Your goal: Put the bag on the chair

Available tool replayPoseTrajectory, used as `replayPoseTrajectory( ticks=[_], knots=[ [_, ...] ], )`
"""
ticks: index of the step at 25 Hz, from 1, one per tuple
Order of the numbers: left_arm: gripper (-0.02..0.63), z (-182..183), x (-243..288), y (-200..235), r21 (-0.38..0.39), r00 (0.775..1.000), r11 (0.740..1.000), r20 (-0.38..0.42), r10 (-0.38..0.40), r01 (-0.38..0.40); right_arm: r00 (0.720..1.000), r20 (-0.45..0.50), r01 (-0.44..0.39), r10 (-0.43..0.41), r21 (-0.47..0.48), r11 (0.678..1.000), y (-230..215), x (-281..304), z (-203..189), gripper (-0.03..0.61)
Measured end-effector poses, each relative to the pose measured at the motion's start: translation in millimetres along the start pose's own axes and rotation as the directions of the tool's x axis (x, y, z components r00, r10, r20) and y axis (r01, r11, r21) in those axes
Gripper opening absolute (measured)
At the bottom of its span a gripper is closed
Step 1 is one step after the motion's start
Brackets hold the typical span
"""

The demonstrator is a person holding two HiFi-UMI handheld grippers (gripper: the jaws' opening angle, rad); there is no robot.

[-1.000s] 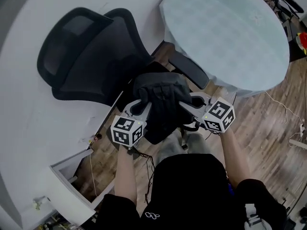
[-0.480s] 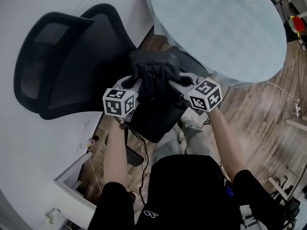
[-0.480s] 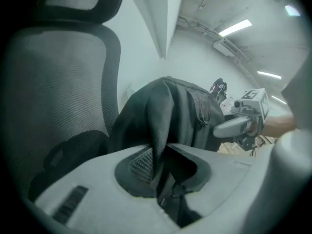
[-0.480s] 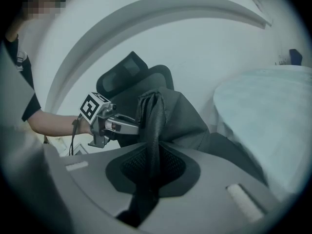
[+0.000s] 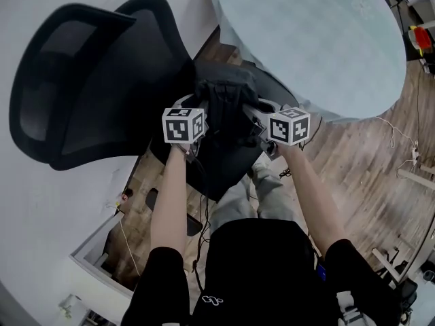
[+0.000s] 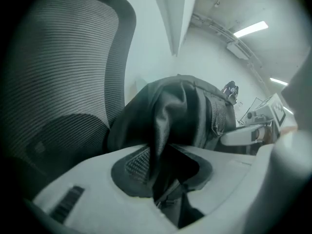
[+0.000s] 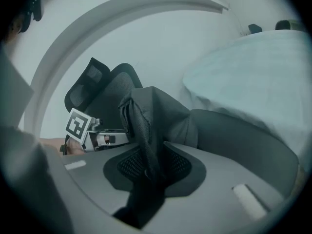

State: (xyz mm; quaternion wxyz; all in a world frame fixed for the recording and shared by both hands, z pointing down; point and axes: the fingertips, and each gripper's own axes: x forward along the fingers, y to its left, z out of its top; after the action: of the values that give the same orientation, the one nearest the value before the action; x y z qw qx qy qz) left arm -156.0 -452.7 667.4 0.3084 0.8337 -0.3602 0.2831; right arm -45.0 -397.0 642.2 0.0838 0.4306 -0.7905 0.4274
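Note:
The black bag [image 5: 228, 104] rests on the seat [image 5: 219, 175] of the black office chair, in front of its mesh backrest [image 5: 102, 94]. My left gripper [image 5: 201, 106] is at the bag's left side and its jaws are opening. A fold of the bag [image 6: 180, 111] still hangs between them, with a dark gap beside it at my left gripper [image 6: 165, 174]. My right gripper [image 5: 255, 109] is at the bag's right side, its jaws opening too. The bag's strap [image 7: 146, 130] lies loose between the pads of my right gripper [image 7: 151, 174].
A round table with a pale cloth [image 5: 319, 39] stands close behind and right of the chair. The chair's armrest [image 7: 239, 135] runs along the right side. White curved walls surround the chair. Cables lie on the wooden floor [image 5: 367, 155].
Both grippers have carried the bag forward and down onto the chair seat. Their jaws now stand wider around the bag's fabric than before.

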Motion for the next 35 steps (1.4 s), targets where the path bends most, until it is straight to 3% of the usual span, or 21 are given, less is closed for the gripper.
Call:
replayPoseTrajectory(
  ticks=[2,4,9,12,15,18,20,21,23,24,26,28,30,33,35],
  knots=[
    [0.111,-12.0,-11.4,0.9,-0.021,1.000,1.000,-0.007,0.001,-0.001,1.000,-0.015,0.010,-0.010,-0.003,1.000,1.1,-4.4,-5.8,0.179],
    [0.149,-27.7,-26.4,2.4,-0.036,1.000,0.999,-0.016,0.011,-0.012,0.999,-0.054,0.001,-0.003,-0.037,0.999,7.3,-9.9,-15.0,0.210],
    [0.176,-48.5,-64.9,0.8,-0.102,0.998,0.993,0.034,0.057,-0.053,0.995,-0.099,-0.041,0.028,-0.133,0.990,34.3,-23.1,-32.2,0.219],
    [0.175,-40.6,-92.1,-1.4,-0.126,0.988,0.988,0.107,0.108,-0.094,0.997,-0.056,-0.062,0.055,-0.141,0.988,50.8,-35.5,-25.1,0.219],
    [0.158,-13.4,-126.7,-6.1,-0.136,0.961,0.980,0.215,0.173,-0.145,0.997,0.034,-0.058,0.065,-0.160,0.985,65.9,-52.9,3.7,0.215],
    [0.062,33.6,-168.0,-22.6,-0.151,0.905,0.975,0.373,0.207,-0.161,0.978,0.198,-0.040,0.070,-0.152,0.988,86.9,-75.0,58.8,0.140],
    [0.015,74.4,-199.3,-37.7,-0.146,0.841,0.975,0.495,0.218,-0.167,0.940,0.324,-0.062,0.105,-0.142,0.988,111.7,-88.5,107.1,0.070],
    [-0.005,97.7,-217.9,-44.7,-0.153,0.795,0.975,0.565,0.222,-0.164,0.916,0.379,-0.079,0.132,-0.153,0.985,127.6,-94.7,131.9,0.044],
    [-0.005,144.1,-259.1,-57.3,-0.183,0.681,0.975,0.699,0.218,-0.124,0.872,0.445,-0.115,0.204,-0.219,0.969,164.1,-104.5,175.0,-0.006],
    [-0.005,163.2,-278.7,-62.6,-0.192,0.626,0.976,0.750,0.212,-0.101,0.858,0.455,-0.126,0.239,-0.264,0.956,182.3,-107.8,190.6,0.006],
    [-0.005,184.9,-308.3,-68.3,-0.209,0.548,0.974,0.806,0.224,-0.091,0.843,0.471,-0.102,0.260,-0.335,0.937,209.3,-113.7,209.1,0.006],
    [-0.005,182.1,-323.6,-68.8,-0.255,0.517,0.961,0.811,0.272,-0.105,0.843,0.484,-0.052,0.236,-0.363,0.930,225.7,-118.9,208.6,0.007],
    [-0.004,166.3,-330.5,-65.1,-0.295,0.505,0.943,0.797,0.331,-0.153,0.857,0.463,-0.028,0.226,-0.396,0.918,239.1,-116.4,196.1,0.008],
    [-0.003,148.1,-325.1,-55.6,-0.297,0.520,0.916,0.756,0.397,-0.268,0.889,0.409,0.006,0.205,-0.459,0.889,246.2,-103.5,182.9,0.008],
    [-0.003,143.8,-318.8,-54.5,-0.286,0.536,0.914,0.743,0.401,-0.288,0.900,0.392,0.024,0.190,-0.479,0.877,245.1,-98.6,178.6,0.008]
  ],
)
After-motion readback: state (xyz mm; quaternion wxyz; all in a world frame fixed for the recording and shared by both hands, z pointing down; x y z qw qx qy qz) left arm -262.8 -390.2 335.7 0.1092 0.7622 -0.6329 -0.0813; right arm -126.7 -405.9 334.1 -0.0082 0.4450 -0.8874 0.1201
